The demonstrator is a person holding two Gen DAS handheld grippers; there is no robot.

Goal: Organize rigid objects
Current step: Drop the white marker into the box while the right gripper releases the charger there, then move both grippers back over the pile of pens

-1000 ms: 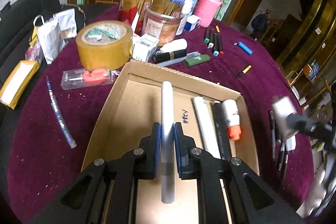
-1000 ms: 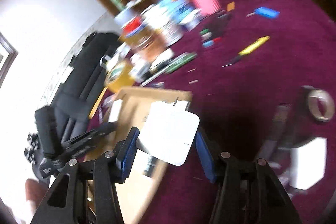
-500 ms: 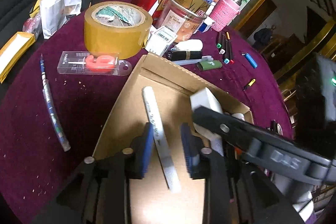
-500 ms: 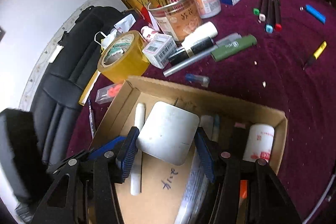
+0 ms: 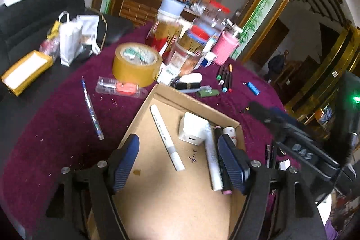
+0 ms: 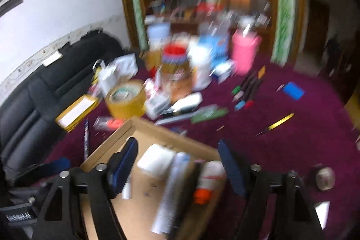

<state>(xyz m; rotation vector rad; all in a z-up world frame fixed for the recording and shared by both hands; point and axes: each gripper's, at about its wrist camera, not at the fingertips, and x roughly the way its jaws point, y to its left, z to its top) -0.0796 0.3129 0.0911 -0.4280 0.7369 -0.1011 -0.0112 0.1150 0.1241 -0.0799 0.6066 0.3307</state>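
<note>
white charger (image 5: 194,128) and marker (image 5: 166,137) now lie released in the box (image 5: 144,105), both tools (image 5: 178,163) (image 6: 177,169) spread.

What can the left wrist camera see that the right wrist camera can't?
Only the left wrist view shows the handwriting on the cardboard box floor, and the right gripper reaching in from the side.

Only the right wrist view shows the yellow pen on the purple cloth and the orange cap on the small bottle in the box.

Both show the tape roll, the pink cup, and the white block and white marker lying in the box.
</note>
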